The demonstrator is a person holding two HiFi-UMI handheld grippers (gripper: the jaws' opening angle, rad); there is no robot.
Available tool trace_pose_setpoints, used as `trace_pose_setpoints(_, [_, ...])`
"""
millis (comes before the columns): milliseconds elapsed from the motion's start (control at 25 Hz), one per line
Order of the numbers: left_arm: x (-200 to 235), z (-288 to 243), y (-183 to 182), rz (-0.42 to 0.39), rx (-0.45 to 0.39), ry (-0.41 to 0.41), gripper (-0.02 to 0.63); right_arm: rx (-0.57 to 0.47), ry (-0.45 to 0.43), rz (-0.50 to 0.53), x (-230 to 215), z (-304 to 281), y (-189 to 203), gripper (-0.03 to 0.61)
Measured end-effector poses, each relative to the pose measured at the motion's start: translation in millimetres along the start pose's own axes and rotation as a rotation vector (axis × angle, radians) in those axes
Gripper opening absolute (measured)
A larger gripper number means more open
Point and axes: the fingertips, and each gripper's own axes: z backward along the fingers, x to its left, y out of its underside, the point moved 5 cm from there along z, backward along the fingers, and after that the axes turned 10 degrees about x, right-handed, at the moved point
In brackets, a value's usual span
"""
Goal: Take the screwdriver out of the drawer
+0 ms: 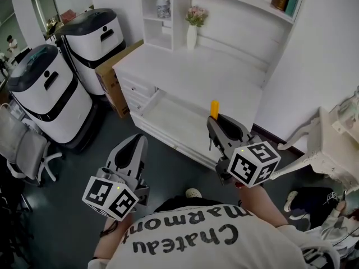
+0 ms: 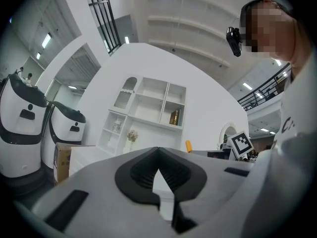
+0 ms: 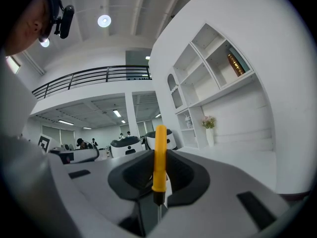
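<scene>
1. The screwdriver (image 3: 159, 157) has a slim yellow-orange handle with a rounded top, a dark collar below it and a thin metal shaft. It stands upright, handle up, clamped between the jaws of the right hand-held gripper (image 1: 216, 123), above the front of the open drawer (image 1: 168, 116) and out of it.
2. Counted: one screwdriver, one open drawer in the white desk (image 1: 202, 72), two hand-held grippers, each with a marker cube, one vase of flowers (image 1: 192, 35), and two white-and-black machines (image 1: 45, 94) left of the desk.
3. The left hand-held gripper (image 1: 137, 144) has its jaws together with nothing between them. Both are held level in front of the person's chest, pointing towards the desk.
</scene>
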Motion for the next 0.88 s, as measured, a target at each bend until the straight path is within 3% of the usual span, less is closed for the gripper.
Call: trace_pose_setpoints(880, [-22.1,44.9,22.8,0.012,0.031,0.022,0.02,0.045,0.017,0.007,33.6,36.2,38.1,0.084])
